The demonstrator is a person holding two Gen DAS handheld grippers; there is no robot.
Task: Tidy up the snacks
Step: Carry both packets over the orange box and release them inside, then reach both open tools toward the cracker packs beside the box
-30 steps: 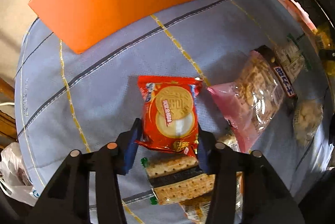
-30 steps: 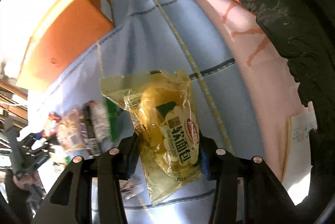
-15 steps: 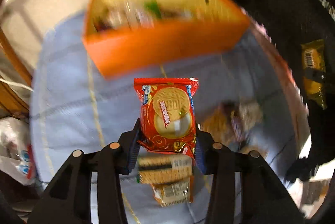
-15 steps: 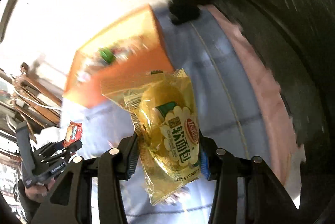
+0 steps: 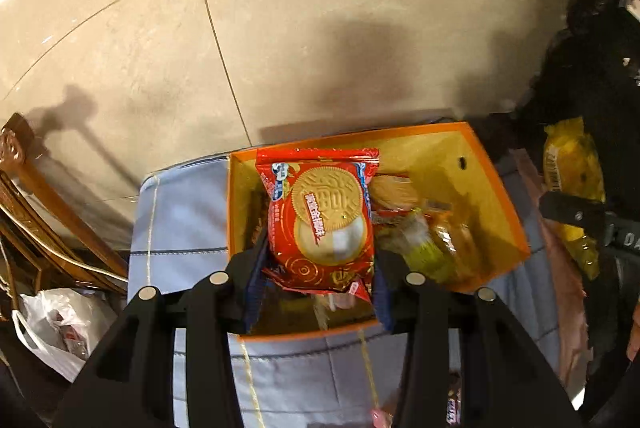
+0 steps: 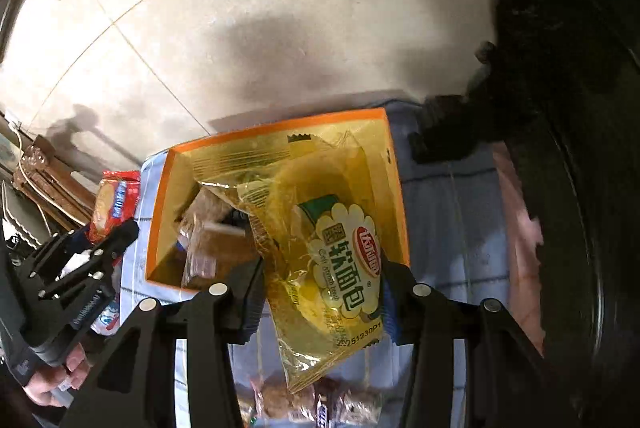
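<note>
My left gripper (image 5: 318, 288) is shut on a red biscuit packet (image 5: 320, 220) and holds it above the left half of the open orange box (image 5: 496, 180). My right gripper (image 6: 322, 292) is shut on a yellow soft-bread packet (image 6: 328, 252) and holds it above the same orange box (image 6: 160, 204). The box holds several snack packets (image 5: 432, 236). The right gripper with the yellow packet (image 5: 572, 188) shows at the right of the left wrist view. The left gripper with the red packet (image 6: 112, 200) shows at the left of the right wrist view.
The box stands at the far edge of a blue cloth-covered table (image 5: 180, 212). Loose snacks (image 6: 328, 404) lie on the cloth below the grippers. A wooden chair (image 5: 44, 212) and a white plastic bag (image 5: 52, 324) are at the left, dark carved furniture (image 6: 580, 108) at the right.
Both grippers have risen from the cloth and moved forward with their packets. They now hang over the open orange box, which I see from above.
</note>
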